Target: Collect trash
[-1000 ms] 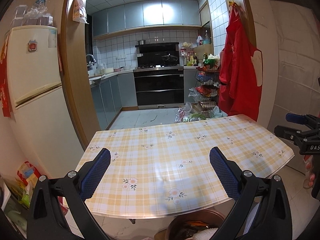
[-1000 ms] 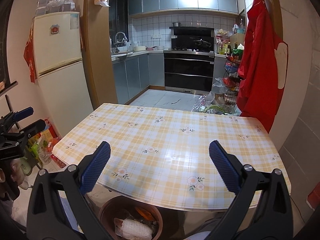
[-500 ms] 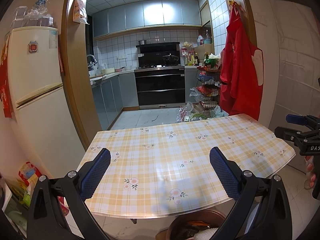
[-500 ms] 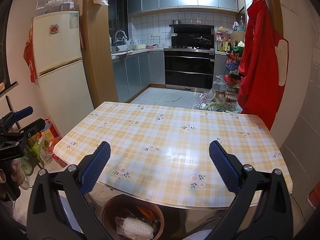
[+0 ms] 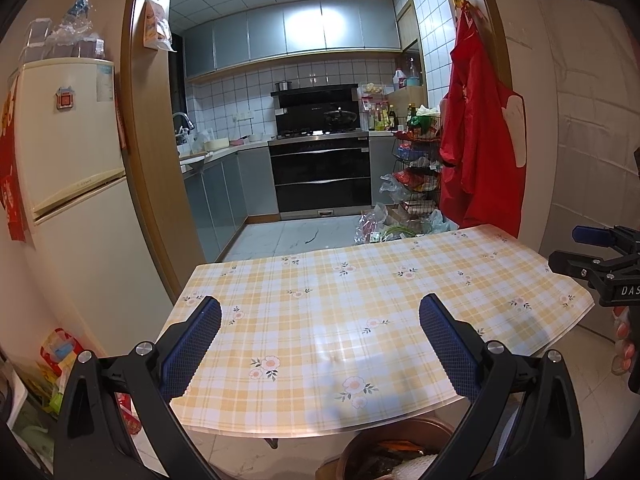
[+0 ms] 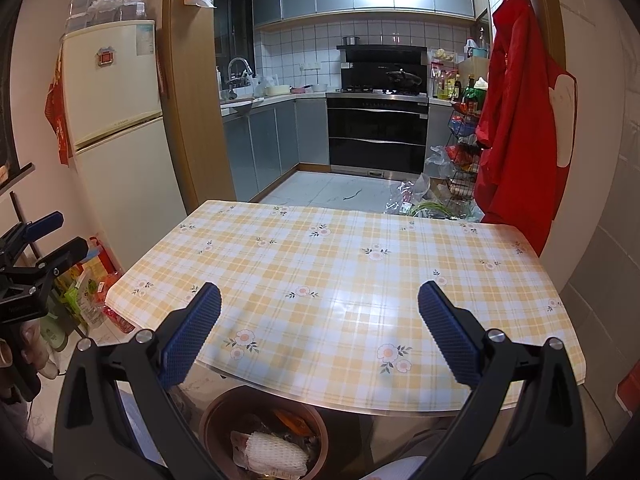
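While both my left gripper (image 5: 320, 336) and right gripper (image 6: 319, 334) gape wide and empty over the tabletop's (image 6: 340, 264) near edge, only the right view shows the bin's (image 6: 264, 436) white foam netting (image 6: 276, 454) clearly.

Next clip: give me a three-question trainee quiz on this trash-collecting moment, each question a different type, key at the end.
1. True or false: the left gripper holds a piece of trash.
2. Where is the trash bin?
A. On the table
B. On the floor below the table's near edge
C. Beside the oven
3. Fill in: on top in the bin lies a white ____ sleeve.

Key
1. False; both it and the right gripper are open and empty.
2. B; the checked table shows nothing lying on it.
3. Foam net.
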A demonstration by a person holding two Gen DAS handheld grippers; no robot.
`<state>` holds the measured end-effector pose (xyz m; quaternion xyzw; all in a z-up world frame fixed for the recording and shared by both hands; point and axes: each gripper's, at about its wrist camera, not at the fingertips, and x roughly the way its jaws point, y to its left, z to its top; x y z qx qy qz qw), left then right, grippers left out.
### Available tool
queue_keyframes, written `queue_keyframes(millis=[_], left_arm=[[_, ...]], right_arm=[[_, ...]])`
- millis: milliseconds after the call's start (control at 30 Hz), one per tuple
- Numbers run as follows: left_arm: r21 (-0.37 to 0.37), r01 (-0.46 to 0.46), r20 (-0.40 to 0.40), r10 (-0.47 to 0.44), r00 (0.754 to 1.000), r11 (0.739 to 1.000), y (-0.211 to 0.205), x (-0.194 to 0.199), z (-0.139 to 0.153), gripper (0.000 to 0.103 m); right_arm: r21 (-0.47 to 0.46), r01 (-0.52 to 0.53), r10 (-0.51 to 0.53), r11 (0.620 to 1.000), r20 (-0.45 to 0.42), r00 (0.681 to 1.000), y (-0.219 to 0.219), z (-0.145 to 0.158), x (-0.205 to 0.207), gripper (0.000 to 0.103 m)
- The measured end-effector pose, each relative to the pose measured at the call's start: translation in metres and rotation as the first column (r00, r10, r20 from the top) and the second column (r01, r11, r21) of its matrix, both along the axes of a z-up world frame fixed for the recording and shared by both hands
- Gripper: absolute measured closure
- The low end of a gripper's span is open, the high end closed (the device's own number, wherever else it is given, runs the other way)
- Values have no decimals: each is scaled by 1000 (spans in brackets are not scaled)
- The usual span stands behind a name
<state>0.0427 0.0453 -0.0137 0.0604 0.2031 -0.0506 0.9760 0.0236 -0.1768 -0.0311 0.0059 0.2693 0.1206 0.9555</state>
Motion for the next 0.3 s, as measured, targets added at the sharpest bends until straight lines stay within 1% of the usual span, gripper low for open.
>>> queue_keyframes(millis=[300], left_arm=[[1,-10,2,10,1000,1000,1,-1,0,6]], right_arm=[[-1,-1,1,1000,-1,1000,0,0,0,6]])
